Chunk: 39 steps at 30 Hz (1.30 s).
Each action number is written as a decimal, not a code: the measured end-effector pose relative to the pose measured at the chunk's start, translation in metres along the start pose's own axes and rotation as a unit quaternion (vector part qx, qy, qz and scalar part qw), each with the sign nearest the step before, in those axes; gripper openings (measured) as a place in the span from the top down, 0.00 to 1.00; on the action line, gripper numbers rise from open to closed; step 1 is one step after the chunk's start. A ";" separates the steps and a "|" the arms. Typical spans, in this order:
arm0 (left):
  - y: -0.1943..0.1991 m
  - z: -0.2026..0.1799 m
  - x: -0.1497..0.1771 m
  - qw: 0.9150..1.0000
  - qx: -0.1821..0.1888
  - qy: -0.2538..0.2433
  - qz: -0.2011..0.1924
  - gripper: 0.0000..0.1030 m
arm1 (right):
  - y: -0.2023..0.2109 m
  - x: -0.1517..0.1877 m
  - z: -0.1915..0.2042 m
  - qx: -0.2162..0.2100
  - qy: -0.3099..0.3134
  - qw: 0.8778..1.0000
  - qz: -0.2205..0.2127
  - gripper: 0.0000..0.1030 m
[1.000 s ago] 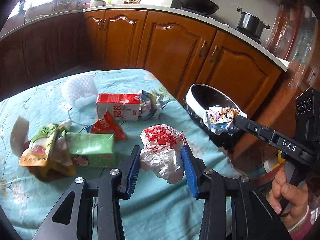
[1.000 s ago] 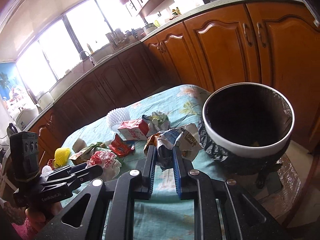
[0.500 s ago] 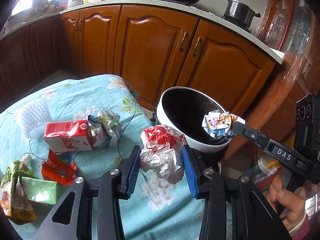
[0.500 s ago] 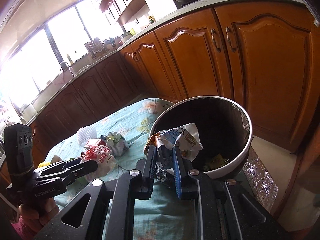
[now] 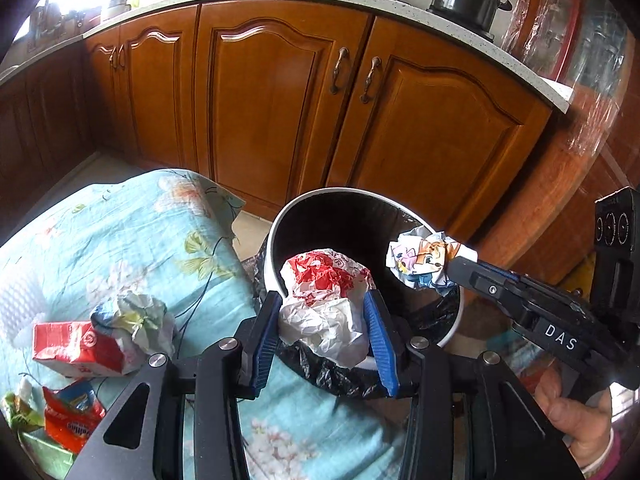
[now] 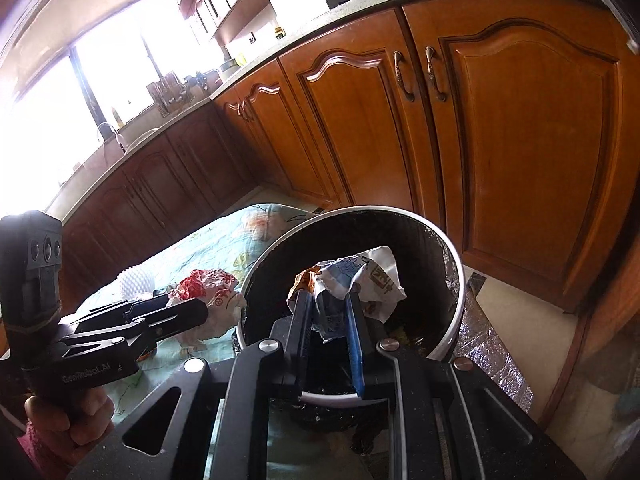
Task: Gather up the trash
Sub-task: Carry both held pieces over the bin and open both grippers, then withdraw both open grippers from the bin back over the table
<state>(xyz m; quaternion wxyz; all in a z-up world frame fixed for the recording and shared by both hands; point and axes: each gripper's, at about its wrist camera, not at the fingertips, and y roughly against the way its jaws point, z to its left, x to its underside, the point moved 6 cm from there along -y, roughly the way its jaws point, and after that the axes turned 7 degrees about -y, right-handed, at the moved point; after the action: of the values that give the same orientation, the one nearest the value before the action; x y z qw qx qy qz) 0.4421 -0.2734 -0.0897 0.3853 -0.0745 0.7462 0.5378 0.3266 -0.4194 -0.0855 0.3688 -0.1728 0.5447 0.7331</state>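
Both hands swung from table middle to bin (image 5: 276, 240) at table's far corner. Left gripper (image 5: 324, 320) clamped on red-white wrapper (image 5: 324, 300), now at rim. Right gripper (image 6: 328, 312) clamped on printed paper wad (image 6: 360, 276), already over opening. Drop looks imminent; carton (image 5: 76, 346), other scraps remain on table (image 5: 132, 232).

2 tongs (image 5: 324, 336) (image 6: 328, 328), 2 held paper wads (image 5: 324, 312) (image 6: 360, 280), 1 bin (image 5: 276, 240), 1 red carton (image 5: 76, 346), 1 pot (image 5: 464, 0).
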 end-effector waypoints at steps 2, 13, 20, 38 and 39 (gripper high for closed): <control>-0.007 -0.003 -0.004 1.000 0.002 -0.003 0.002 0.59 | -0.001 -0.003 -0.005 0.003 -0.002 1.000 0.002 0.84; -0.035 -0.006 -0.007 0.999 0.029 0.008 0.021 0.34 | -0.007 -0.011 -0.027 0.008 -0.027 1.000 0.008 0.55; -0.012 0.002 0.010 0.999 0.027 0.023 0.007 0.30 | 0.003 -0.007 -0.023 -0.003 -0.032 0.999 -0.005 0.44; 0.125 0.056 0.128 0.994 -0.054 0.097 -0.020 0.30 | 0.003 0.072 0.077 -0.105 -0.002 0.994 0.045 0.28; 0.132 0.061 0.135 0.993 -0.059 0.102 -0.021 0.30 | 0.003 0.078 0.084 -0.109 0.000 0.993 0.048 0.28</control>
<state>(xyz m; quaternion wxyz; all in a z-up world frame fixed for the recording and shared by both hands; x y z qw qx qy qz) 0.3092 -0.1263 -0.0878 0.3130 -0.1671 0.7471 0.5621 0.2851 -0.3148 -0.1053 0.3117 -0.1855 0.4694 0.8051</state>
